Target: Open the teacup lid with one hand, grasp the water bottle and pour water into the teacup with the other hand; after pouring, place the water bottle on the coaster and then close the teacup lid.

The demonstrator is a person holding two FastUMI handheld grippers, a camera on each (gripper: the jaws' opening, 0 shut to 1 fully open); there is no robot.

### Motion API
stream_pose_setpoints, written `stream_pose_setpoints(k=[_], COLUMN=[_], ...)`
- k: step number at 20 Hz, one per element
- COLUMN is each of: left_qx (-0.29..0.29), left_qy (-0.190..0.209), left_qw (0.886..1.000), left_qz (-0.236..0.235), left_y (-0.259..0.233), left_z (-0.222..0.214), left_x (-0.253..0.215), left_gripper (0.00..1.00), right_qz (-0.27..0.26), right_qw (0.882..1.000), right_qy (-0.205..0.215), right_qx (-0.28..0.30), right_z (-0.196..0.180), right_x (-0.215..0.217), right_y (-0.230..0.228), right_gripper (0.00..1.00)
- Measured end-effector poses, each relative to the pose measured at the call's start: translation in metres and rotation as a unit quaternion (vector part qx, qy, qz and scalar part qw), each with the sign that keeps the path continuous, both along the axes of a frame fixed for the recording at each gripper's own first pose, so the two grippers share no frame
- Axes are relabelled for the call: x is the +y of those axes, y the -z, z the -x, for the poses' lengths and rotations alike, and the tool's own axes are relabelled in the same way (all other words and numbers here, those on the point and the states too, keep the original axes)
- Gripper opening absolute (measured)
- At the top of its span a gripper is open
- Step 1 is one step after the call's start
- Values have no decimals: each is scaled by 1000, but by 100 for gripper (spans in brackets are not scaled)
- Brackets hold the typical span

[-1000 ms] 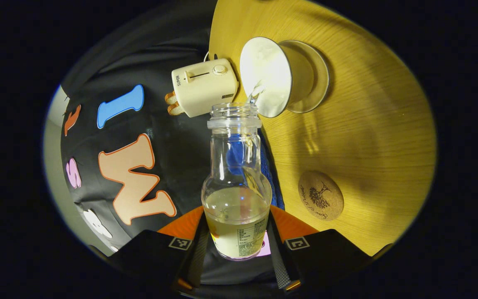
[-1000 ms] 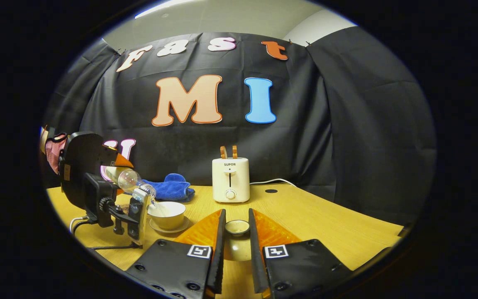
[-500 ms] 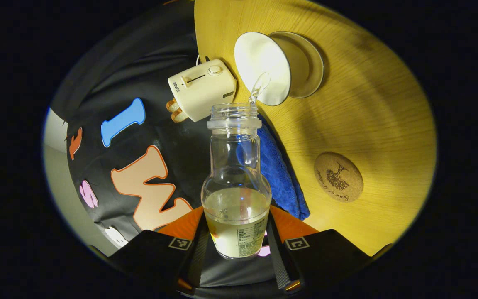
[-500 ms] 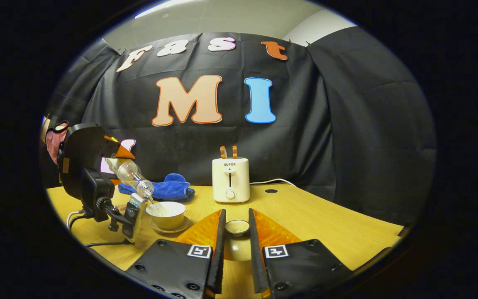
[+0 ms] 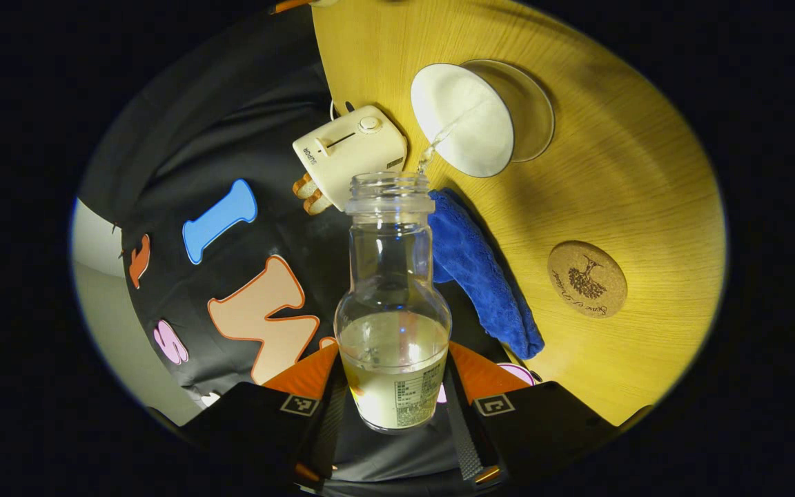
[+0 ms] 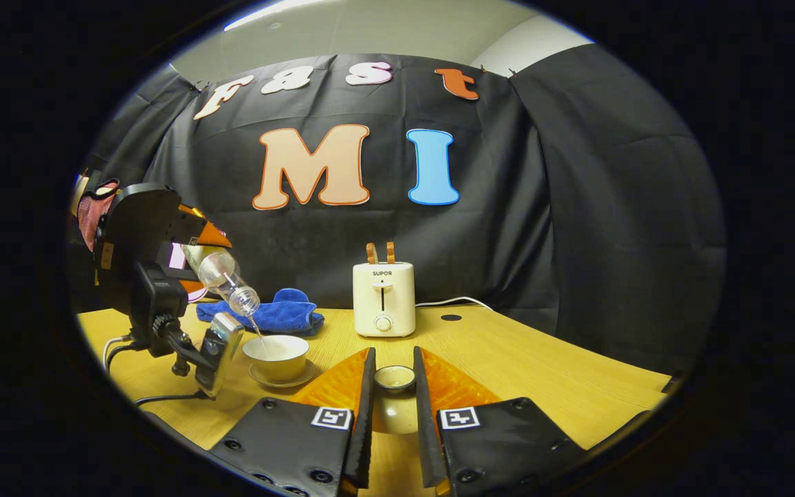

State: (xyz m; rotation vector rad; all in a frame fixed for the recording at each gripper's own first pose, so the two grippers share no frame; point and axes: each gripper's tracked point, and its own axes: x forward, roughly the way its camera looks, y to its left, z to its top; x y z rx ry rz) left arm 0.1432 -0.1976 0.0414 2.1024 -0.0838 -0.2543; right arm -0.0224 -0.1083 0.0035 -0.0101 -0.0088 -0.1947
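Left gripper (image 5: 393, 414) clamps the water bottle (image 5: 393, 324) by its lower body, both fingers pressed on it; in the left gripper view the bottle's mouth tips toward the white teacup (image 5: 463, 121) on its saucer (image 5: 532, 103), a thin stream running in. The cork coaster (image 5: 586, 279) lies apart on the table (image 5: 618, 172), beside a blue cloth (image 5: 480, 276)

In the right gripper view, the right gripper (image 6: 393, 386) pinches the teacup lid (image 6: 394, 377) above the table, right of the teacup; a toaster (image 6: 384, 298) stands behind

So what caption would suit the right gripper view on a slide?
Right gripper holds the lid aside while the water bottle pours into the teacup.
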Motion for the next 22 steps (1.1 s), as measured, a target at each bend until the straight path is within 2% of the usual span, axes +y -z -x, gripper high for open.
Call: stream_pose_setpoints(k=[3, 4, 6, 9, 11, 12, 13, 14, 16, 17, 20, 22], left_qx=[8, 21, 63, 119, 153, 170, 190, 211, 236, 246, 270, 267], left_qy=[-1, -3, -17, -28, -32, -32, -40, -43, -46, -45, -40, -24], left_qw=[1000, 999, 994, 972, 942, 920, 892, 858, 786, 748, 632, 559], left_qz=[9, 25, 88, 201, 297, 351, 409, 467, 570, 615, 725, 785], left_y=[1, 6, 24, 55, 77, 85, 95, 103, 109, 111, 108, 102], left_z=[-1, -2, -1, 4, 8, 10, 15, 21, 27, 33, 43, 45], left_x=[1, 1, 6, 2, -4, -9, -13, -20, -38, -45, -65, -76], left_gripper=[66, 66, 65, 64, 66, 65, 65, 65, 65, 65, 65, 65], right_qz=[0, 0, 0, 0, 0, 0, 0, 0, 0, 0, 0, 0], right_qw=[1000, 1000, 1000, 1000, 1000, 1000, 1000, 1000, 1000, 1000, 1000, 1000], right_qy=[0, 0, 0, 0, 0, 0, 0, 0, -1, -1, -1, -1], right_qx=[0, 0, 0, 0, 0, 0, -1, 0, -1, 0, 0, 0], right_z=[0, 0, 0, 0, 0, 0, 1, -1, 0, -1, -1, 0], right_x=[0, 0, 0, 0, 0, 0, 0, 0, 1, 1, 2, 1], right_y=[0, 0, 0, 0, 0, 0, 0, 0, 0, 0, 0, 0], right_gripper=[32, 32, 32, 32, 32, 32, 32, 34, 30, 32, 32, 32])
